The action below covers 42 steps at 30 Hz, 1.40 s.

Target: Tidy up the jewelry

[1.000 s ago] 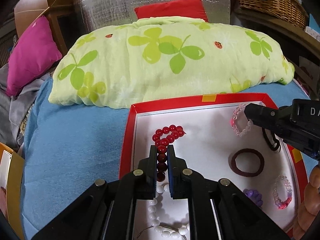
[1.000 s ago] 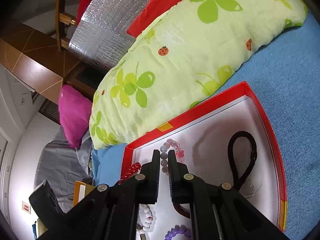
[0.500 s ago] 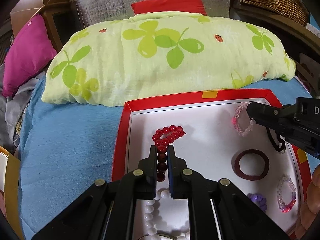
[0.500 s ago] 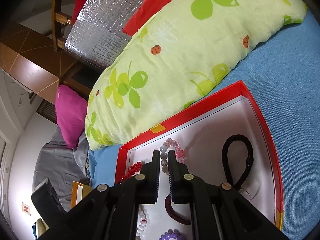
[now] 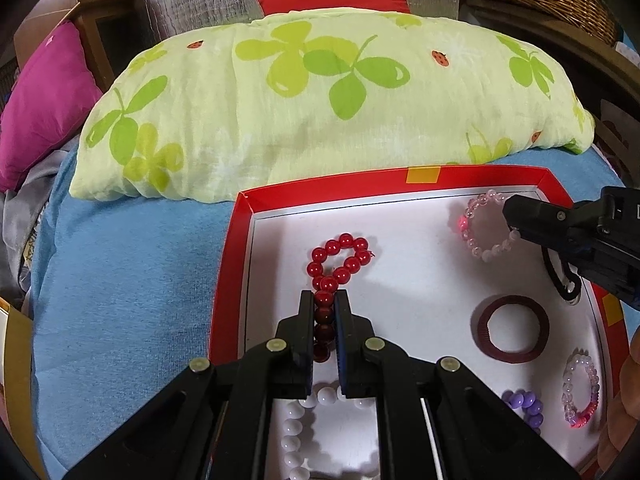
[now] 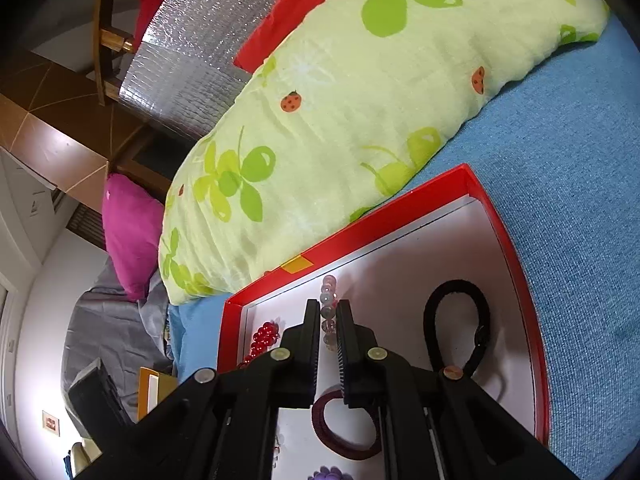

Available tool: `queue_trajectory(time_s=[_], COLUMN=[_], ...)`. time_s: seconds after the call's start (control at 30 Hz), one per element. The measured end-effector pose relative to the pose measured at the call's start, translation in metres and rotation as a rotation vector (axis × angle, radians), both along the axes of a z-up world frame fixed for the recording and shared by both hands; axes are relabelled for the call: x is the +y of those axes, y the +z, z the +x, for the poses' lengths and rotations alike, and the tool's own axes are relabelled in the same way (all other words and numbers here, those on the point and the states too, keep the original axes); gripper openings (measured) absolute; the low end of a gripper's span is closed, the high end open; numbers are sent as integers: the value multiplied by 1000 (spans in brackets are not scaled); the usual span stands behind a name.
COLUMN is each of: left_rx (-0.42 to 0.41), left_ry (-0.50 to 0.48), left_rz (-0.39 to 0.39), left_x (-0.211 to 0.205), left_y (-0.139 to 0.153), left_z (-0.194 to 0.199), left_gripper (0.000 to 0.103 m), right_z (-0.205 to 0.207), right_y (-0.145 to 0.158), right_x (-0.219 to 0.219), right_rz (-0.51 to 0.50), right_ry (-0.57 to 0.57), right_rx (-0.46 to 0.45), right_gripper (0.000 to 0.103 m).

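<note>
A: In the left wrist view, why is the left gripper so nearly shut?

B: Its jaws pinch the red bead bracelet; the strand is squeezed flat between them, and only its far loop lies spread on the white floor of the red tray, near the tray's left wall. Likely it is being dragged or lifted to a tidier spot.

A: And what else lies in the tray?

B: White beads sit at the near edge, a maroon hair band right of centre, a purple bead piece and a pink-clear bracelet nearer the right wall.

A: In the right wrist view?

B: The right gripper is almost closed on the pale pink bracelet, close to the tray's far wall. A black hair tie lies by the right wall, apart from both grippers. The tray rests on the blue bed, against the leaf-print pillow.
</note>
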<state>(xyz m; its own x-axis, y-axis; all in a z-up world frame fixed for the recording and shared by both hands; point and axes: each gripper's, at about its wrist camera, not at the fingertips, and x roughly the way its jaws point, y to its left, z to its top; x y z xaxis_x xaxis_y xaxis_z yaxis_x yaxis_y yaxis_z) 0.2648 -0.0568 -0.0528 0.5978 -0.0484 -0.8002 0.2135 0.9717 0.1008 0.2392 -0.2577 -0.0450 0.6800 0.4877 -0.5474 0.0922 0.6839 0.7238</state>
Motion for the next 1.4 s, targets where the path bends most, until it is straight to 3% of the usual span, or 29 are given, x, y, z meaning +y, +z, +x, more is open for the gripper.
queue_trajectory(time_s=[0.2, 0.33, 0.4, 0.43, 0.47, 0.5, 0.57, 0.6, 1.0, 1.4], left_rx=[4, 9, 7, 8, 9, 9, 10, 11, -78, -185], left_ry=[2, 4, 3, -1, -7, -10, -22, -25, -11, 105], left_rz=[2, 6, 11, 10, 12, 15, 19, 22, 20, -5], left_x=[1, 1, 1, 0, -2, -4, -8, -10, -12, 10], left_y=[-2, -2, -1, -1, -1, -1, -1, -1, 32, 76], left_z=[3, 3, 1, 0, -1, -3, -7, -9, -40, -66], left_gripper=[10, 18, 46, 53, 59, 59, 59, 59, 69, 69], right_z=[-2, -3, -4, -4, -4, -5, -7, -8, -32, -68], right_y=[1, 3, 4, 4, 4, 4, 5, 7, 47, 78], right_x=[1, 1, 0, -1, -2, -4, -6, -5, -2, 5], right_rz=[-14, -29, -32, -34, -33, -27, -16, -10, -107, -306], right_ry=[-6, -10, -14, -16, -21, -28, -34, -31, -28, -24], right_rx=[3, 8, 15, 19, 24, 29, 22, 12, -116, -187], right_gripper=[13, 13, 13, 14, 23, 30, 56, 57, 57, 57])
